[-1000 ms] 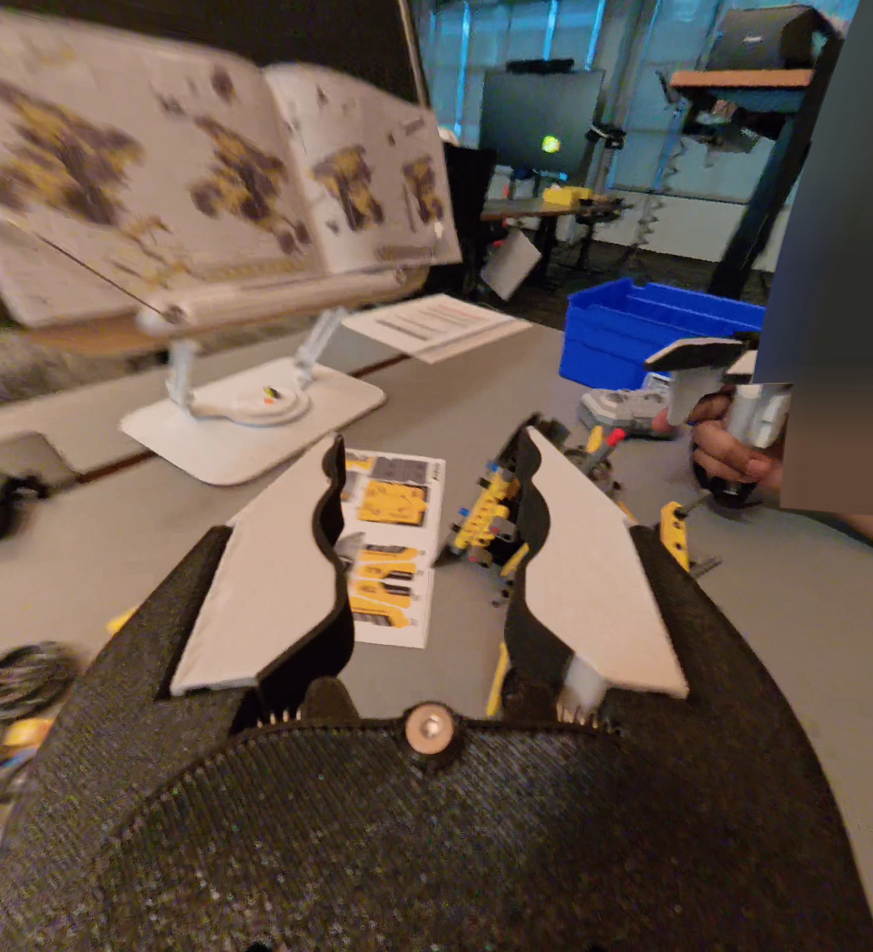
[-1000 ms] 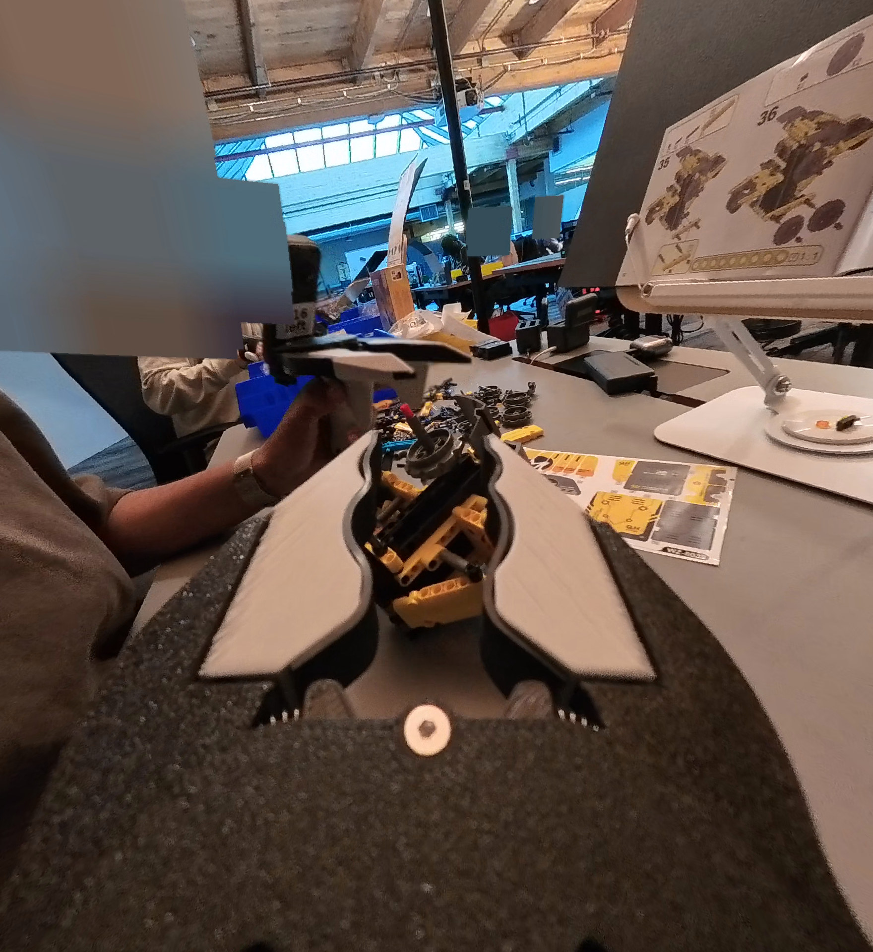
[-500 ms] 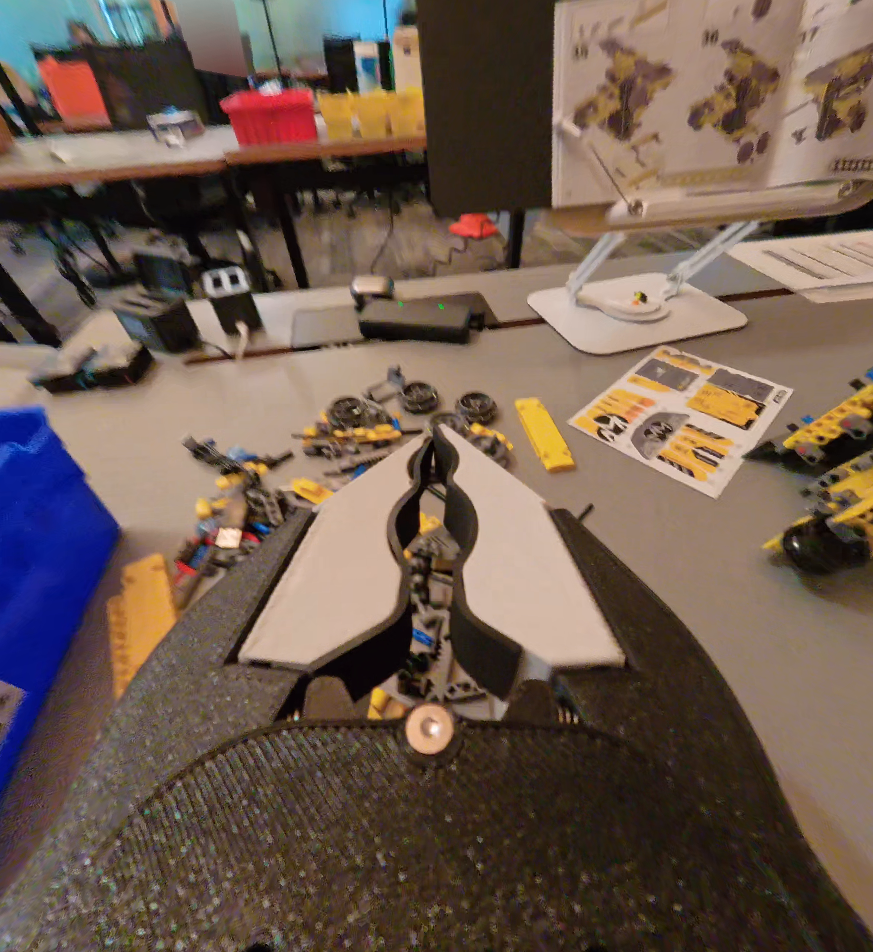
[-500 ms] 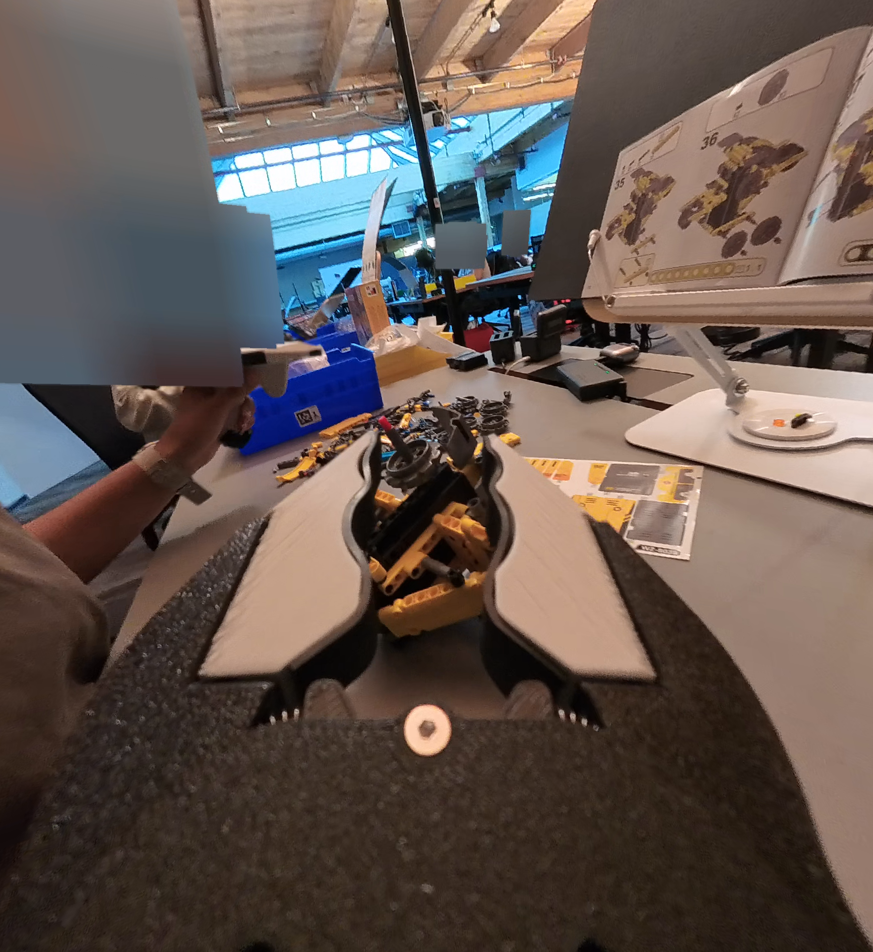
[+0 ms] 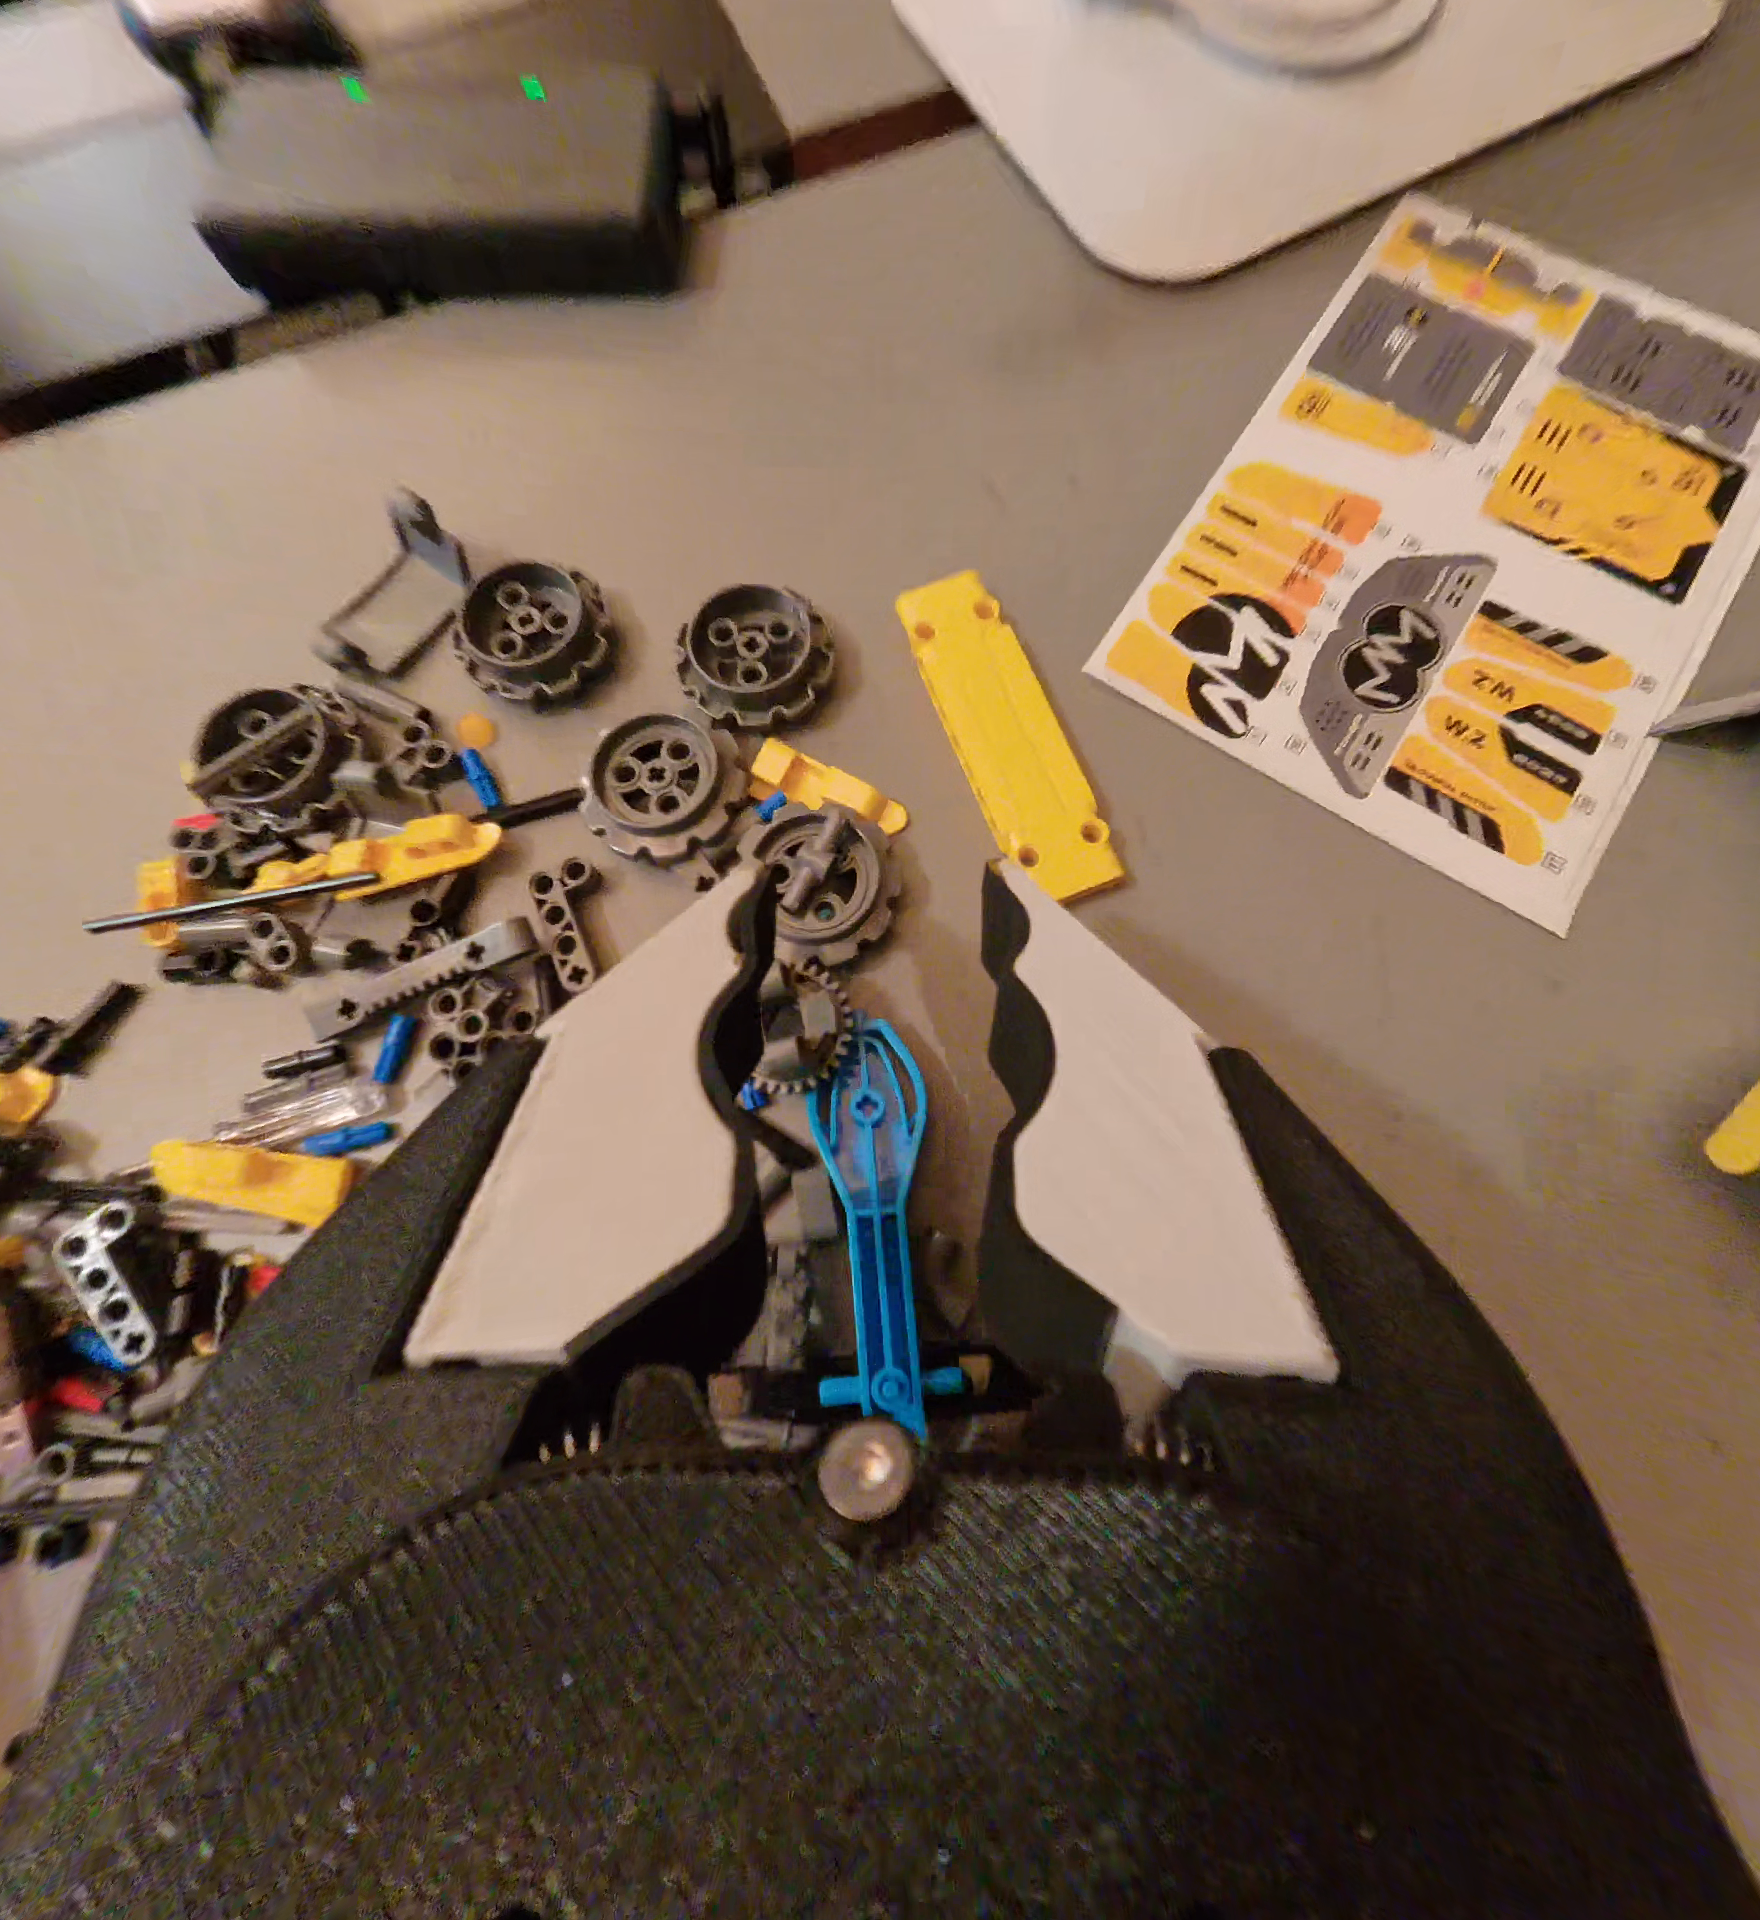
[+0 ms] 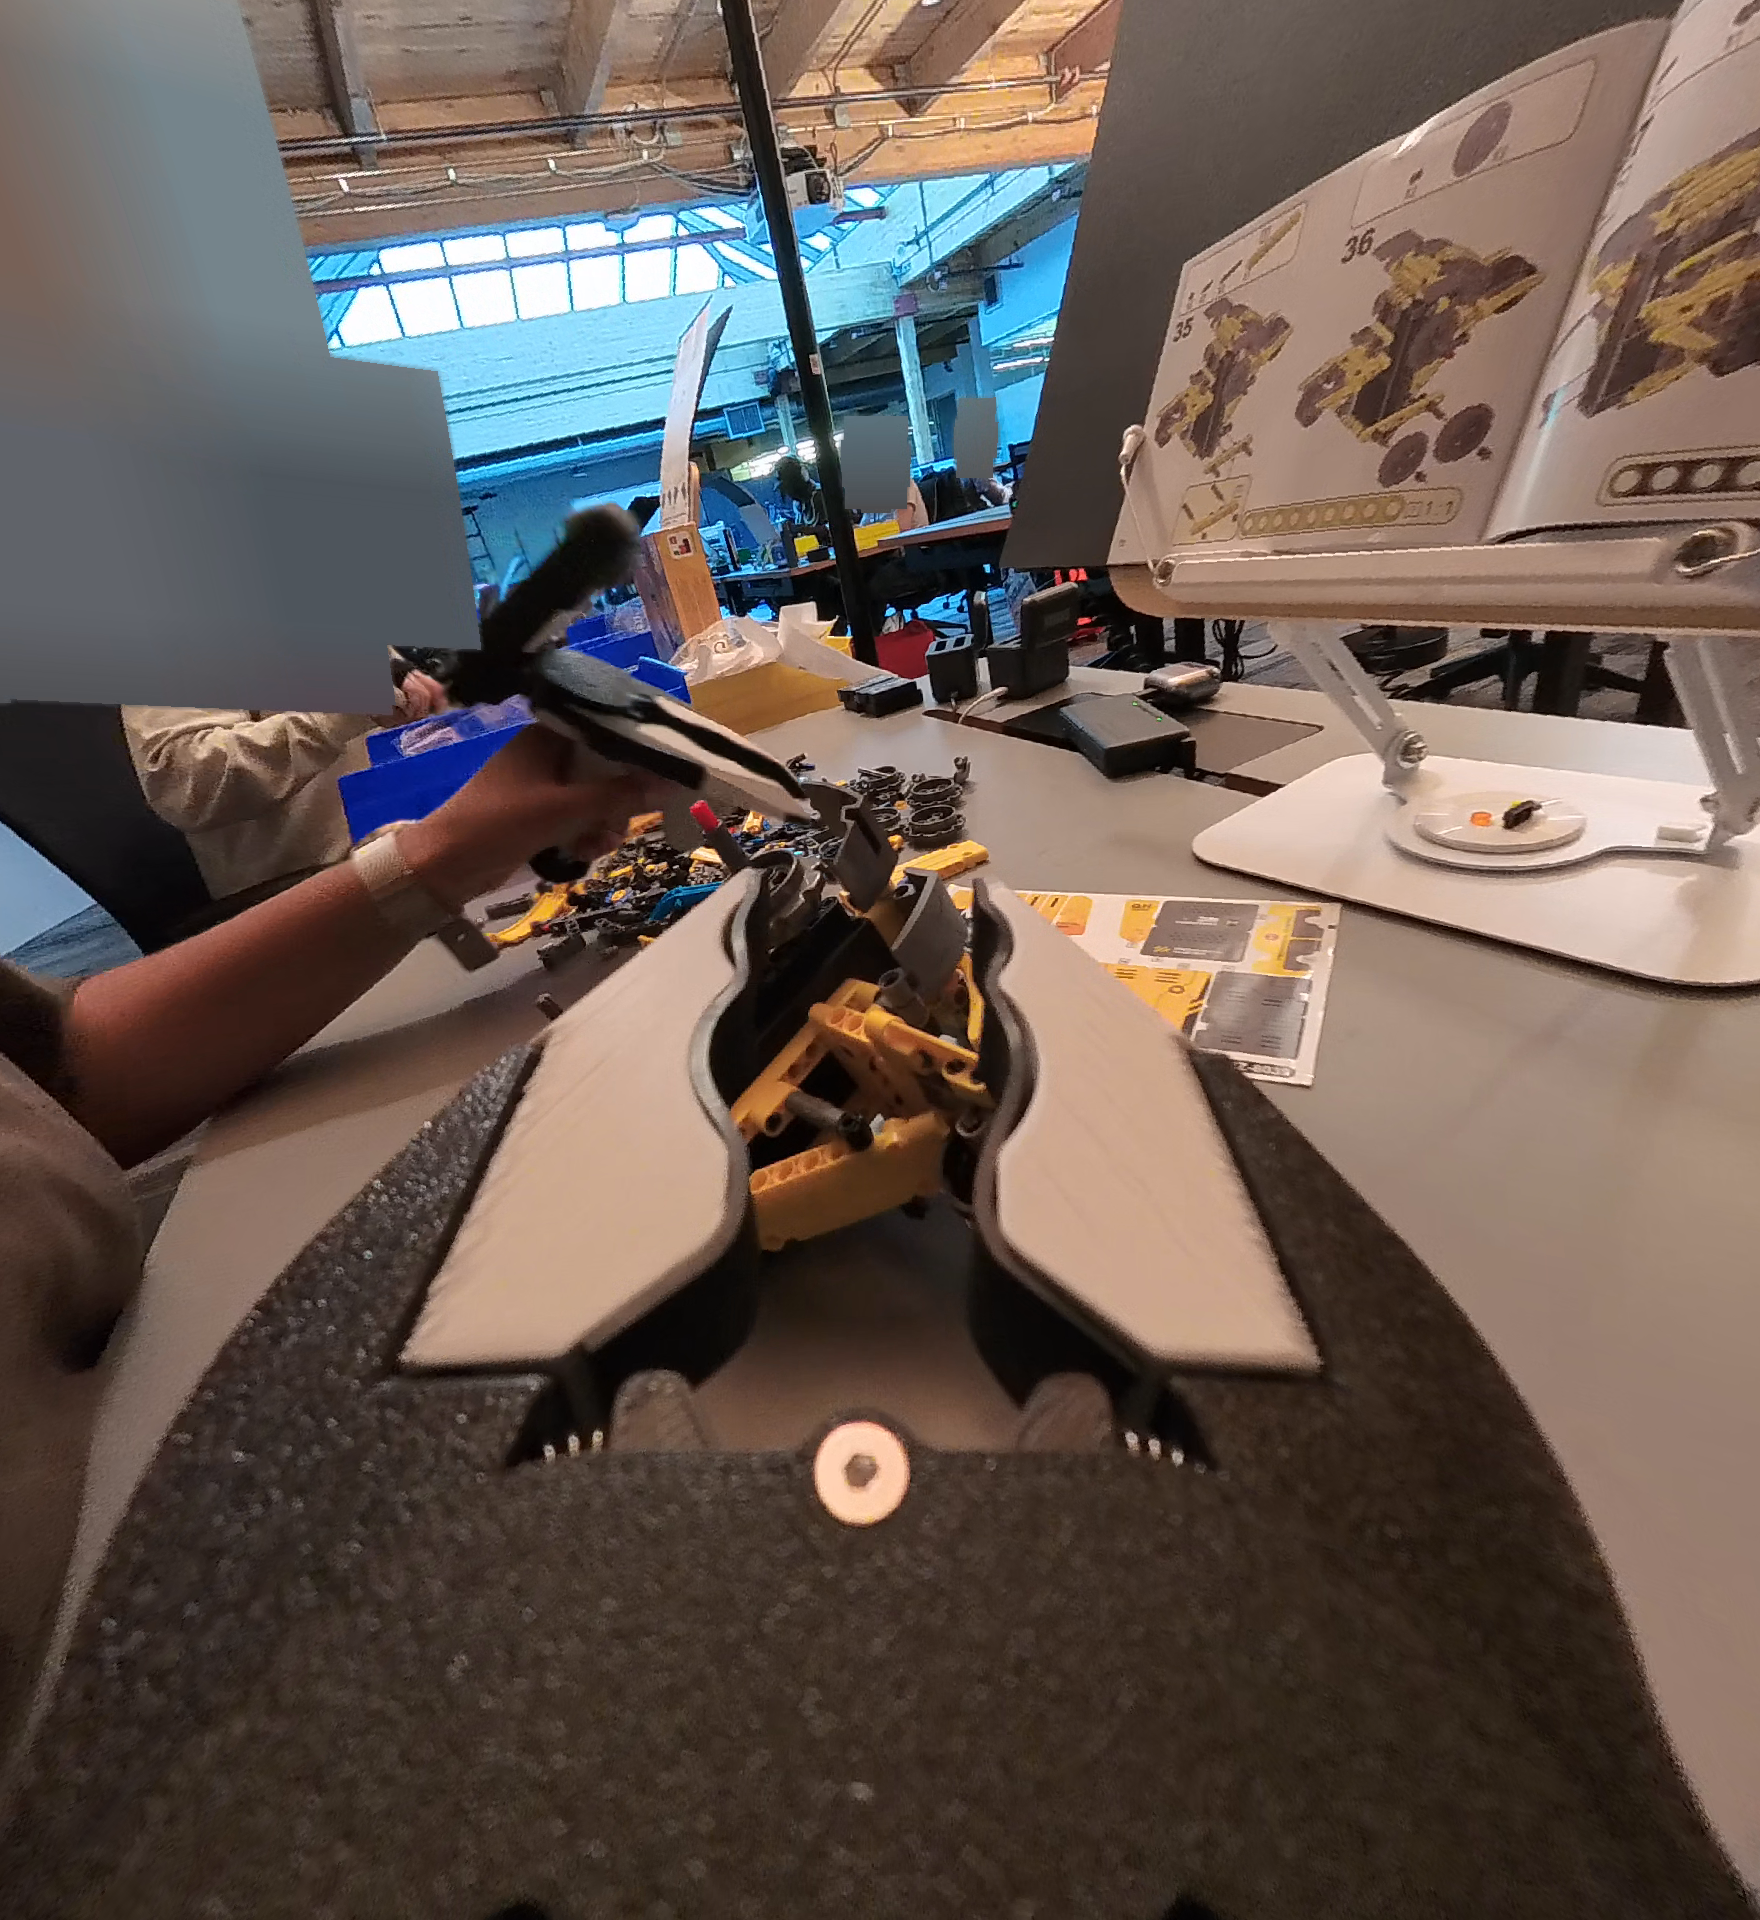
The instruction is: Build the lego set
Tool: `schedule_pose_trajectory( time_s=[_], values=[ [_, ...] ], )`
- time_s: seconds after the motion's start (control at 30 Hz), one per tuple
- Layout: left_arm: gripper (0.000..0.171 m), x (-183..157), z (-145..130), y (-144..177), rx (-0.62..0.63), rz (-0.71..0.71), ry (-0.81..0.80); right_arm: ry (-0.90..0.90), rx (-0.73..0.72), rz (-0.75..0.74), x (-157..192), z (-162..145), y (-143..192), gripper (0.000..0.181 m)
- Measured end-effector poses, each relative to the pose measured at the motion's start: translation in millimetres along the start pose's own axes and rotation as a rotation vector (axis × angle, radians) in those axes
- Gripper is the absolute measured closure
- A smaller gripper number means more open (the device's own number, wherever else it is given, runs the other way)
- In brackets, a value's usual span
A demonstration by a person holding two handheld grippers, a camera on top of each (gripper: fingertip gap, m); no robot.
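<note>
A grey counter (image 5: 959,416) in a large workshop carries loose building-toy parts.

Left wrist view: the left gripper (image 5: 871,883) hangs over the edge of a parts pile (image 5: 356,894) of grey wheels, black pins and yellow beams. Its jaws are open and hold nothing. One grey wheel (image 5: 822,878) lies at the tip of the left-hand jaw, seemingly just touching it. A blue lever piece (image 5: 874,1195) lies on the counter between the jaws. A long yellow panel (image 5: 1006,732) rests just beyond the other tip, and a sticker sheet (image 5: 1458,561) lies farther right, near a white stand base (image 5: 1219,135).

Right wrist view: the right gripper (image 6: 860,914) is closed on a yellow and black model (image 6: 855,1081), held between its jaws above the counter. Farther off, a hand (image 6: 543,800) tilts the left gripper down toward the pile. A booklet (image 6: 1478,343) stands open on the stand at right.

The model looks light and rigid, but its pegged joints could pop apart under a hard squeeze; the solid yellow frame seems the safest place to grip. The small wheel is light and likely to roll or skid.
</note>
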State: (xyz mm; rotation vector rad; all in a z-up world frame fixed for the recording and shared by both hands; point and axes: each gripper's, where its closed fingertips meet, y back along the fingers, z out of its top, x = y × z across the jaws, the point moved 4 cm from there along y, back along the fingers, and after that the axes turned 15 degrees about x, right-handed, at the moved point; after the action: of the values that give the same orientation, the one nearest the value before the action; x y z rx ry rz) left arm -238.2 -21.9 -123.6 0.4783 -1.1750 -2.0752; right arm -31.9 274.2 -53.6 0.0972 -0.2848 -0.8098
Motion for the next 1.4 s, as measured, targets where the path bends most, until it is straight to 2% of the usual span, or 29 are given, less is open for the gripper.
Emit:
schedule_pose_trajectory(
  time_s=[0.17,0.3,0.37,0.5,0.67,0.8,0.9,1.07,1.13,1.2,1.27,1.4],
  values=[
    [0.12,9.8,-1.5,-18.8,0.077,0.044,0.008,-0.005,-0.001,0.001,-0.9,-0.5,-0.3,0.144],
    [0.127,12.5,-8.2,-30.3,0.12,0.066,0.017,-0.015,0.005,0.007,-2.0,-2.6,-1.8,0.144],
    [0.133,11.1,-7.8,-29.7,0.102,0.051,0.013,-0.018,0.009,0.007,-2.7,-3.8,-2.4,0.144],
    [0.134,12.7,-3.1,-19.2,0.033,0.022,0.024,-0.016,0.018,-0.001,-4.3,-5.4,-3.3,0.144],
    [0.135,15.4,-0.8,1.0,-0.078,-0.103,0.08,-0.023,0.025,-0.002,-6.0,-7.5,-4.3,0.144],
    [0.135,17.3,-2.8,13.6,-0.125,-0.032,-0.007,-0.028,0.03,0.002,-6.2,-8.9,-5.8,0.144],
    [0.134,-1.9,5.1,26.8,-0.238,-0.045,-0.161,-0.026,0.041,0.001,-6.2,-10.8,-7.7,0.144],
    [0.135,-38.5,15.3,54.7,-0.434,0.176,-0.491,-0.021,0.049,-0.009,-7.1,-11.8,-8.2,0.144],
    [0.135,-48.7,18.0,63.1,-0.489,0.253,-0.547,-0.02,0.043,-0.011,-7.4,-10.8,-7.3,0.144],
    [0.135,-54.1,20.6,67.2,-0.502,0.268,-0.54,-0.017,0.037,-0.015,-7.2,-9.4,-6.0,0.144],
    [0.135,-62.4,23.6,72.9,-0.52,0.177,-0.485,-0.007,0.025,-0.017,-5.6,-6.8,-4.4,0.144],
    [0.135,-94.1,23.8,107.7,-0.679,-0.229,-0.3,0.072,0.003,-0.044,3.6,0.3,-1.3,0.145]
  ],
)
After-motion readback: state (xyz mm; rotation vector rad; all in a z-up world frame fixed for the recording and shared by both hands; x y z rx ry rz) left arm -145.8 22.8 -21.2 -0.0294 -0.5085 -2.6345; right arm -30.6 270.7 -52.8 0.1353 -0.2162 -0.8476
